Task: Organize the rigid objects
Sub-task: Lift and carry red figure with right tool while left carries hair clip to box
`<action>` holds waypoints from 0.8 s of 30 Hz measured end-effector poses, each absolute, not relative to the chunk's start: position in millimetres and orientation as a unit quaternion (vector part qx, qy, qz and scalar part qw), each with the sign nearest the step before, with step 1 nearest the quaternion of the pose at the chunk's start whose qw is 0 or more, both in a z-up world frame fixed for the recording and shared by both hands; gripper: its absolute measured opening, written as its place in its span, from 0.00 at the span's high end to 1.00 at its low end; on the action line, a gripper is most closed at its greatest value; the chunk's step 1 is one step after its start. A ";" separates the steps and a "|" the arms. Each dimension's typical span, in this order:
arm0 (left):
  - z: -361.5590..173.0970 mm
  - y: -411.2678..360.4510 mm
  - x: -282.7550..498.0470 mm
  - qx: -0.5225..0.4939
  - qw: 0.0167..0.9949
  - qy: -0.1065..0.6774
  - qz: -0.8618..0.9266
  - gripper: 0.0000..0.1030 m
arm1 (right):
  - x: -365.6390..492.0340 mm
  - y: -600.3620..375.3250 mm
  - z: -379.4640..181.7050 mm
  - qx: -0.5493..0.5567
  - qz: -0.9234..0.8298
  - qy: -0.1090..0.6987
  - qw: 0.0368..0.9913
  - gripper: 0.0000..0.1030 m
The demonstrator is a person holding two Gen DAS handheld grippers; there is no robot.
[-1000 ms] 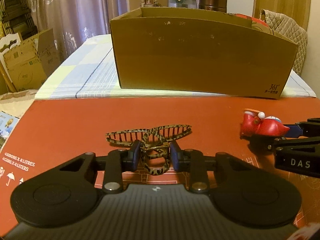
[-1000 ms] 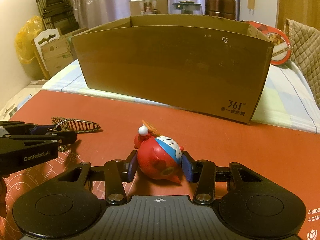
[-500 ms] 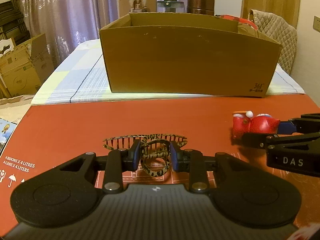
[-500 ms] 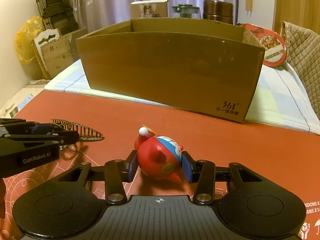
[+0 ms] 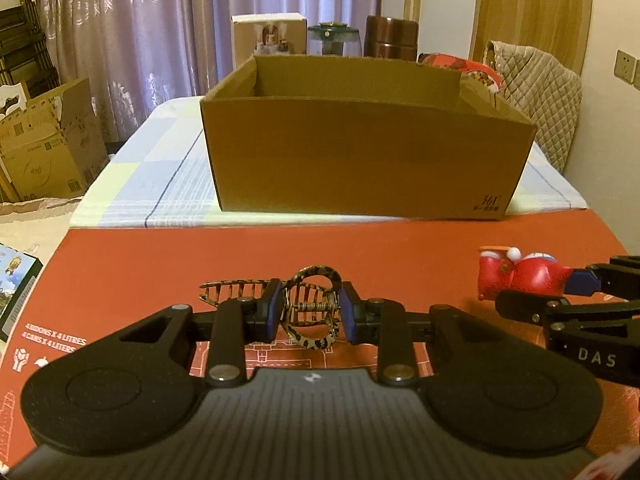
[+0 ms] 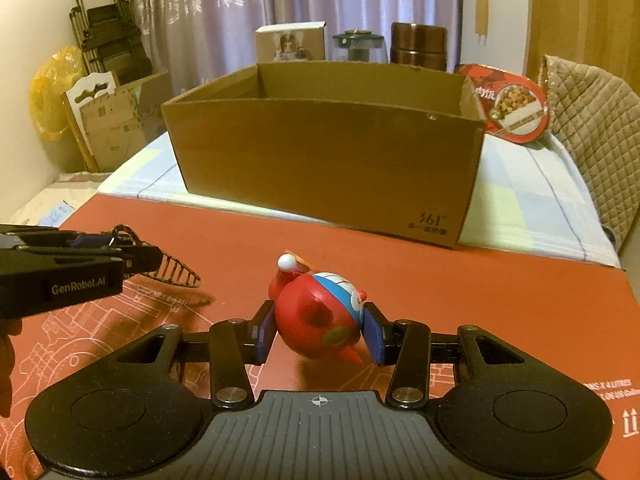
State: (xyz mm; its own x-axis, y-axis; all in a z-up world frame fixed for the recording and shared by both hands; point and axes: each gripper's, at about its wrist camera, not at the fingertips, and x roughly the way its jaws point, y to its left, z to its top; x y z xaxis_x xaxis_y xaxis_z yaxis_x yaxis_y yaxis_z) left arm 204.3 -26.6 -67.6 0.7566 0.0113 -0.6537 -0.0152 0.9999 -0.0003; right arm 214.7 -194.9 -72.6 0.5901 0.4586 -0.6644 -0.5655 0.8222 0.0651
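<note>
My left gripper (image 5: 309, 312) is shut on a leopard-print hair claw clip (image 5: 310, 304) and holds it above the red mat (image 5: 240, 256). My right gripper (image 6: 319, 330) is shut on a red round toy figure (image 6: 318, 312) with a blue-and-white face, also lifted off the mat. The toy (image 5: 520, 274) shows at the right of the left wrist view, and the clip (image 6: 172, 266) at the left of the right wrist view. An open brown cardboard box (image 5: 368, 160) stands ahead on a checked cloth; its inside bottom is hidden.
A small box (image 5: 270, 36), a glass jar (image 5: 334, 40) and a brown canister (image 5: 392, 38) stand behind the cardboard box. A red food bowl (image 6: 516, 104) leans at the box's right. A quilted chair (image 6: 592, 140) is at the right, cardboard cartons (image 5: 44, 140) at the left.
Both grippers have risen with their objects; the clip and the toy have come up off the mat, and the box's open top now shows from above its rim.
</note>
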 end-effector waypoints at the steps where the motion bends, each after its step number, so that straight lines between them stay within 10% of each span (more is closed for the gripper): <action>1: -63.2 -25.5 203.3 -0.003 0.938 0.347 0.007 0.76 | 213.1 -197.0 -69.8 -0.076 0.287 0.348 0.889 0.59; 24: 44.7 -18.5 195.7 0.018 0.949 0.313 -0.026 0.76 | 191.1 -230.4 17.4 -0.067 0.258 0.314 0.911 0.59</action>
State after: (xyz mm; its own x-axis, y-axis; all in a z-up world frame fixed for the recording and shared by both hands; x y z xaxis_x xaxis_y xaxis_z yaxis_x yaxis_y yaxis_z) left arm 195.7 -18.5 44.7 0.8030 -0.0380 -0.5948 0.0603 0.9980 0.0176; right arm 191.1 -230.4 17.4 0.6698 0.4276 -0.6070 -0.5122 0.8580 0.0392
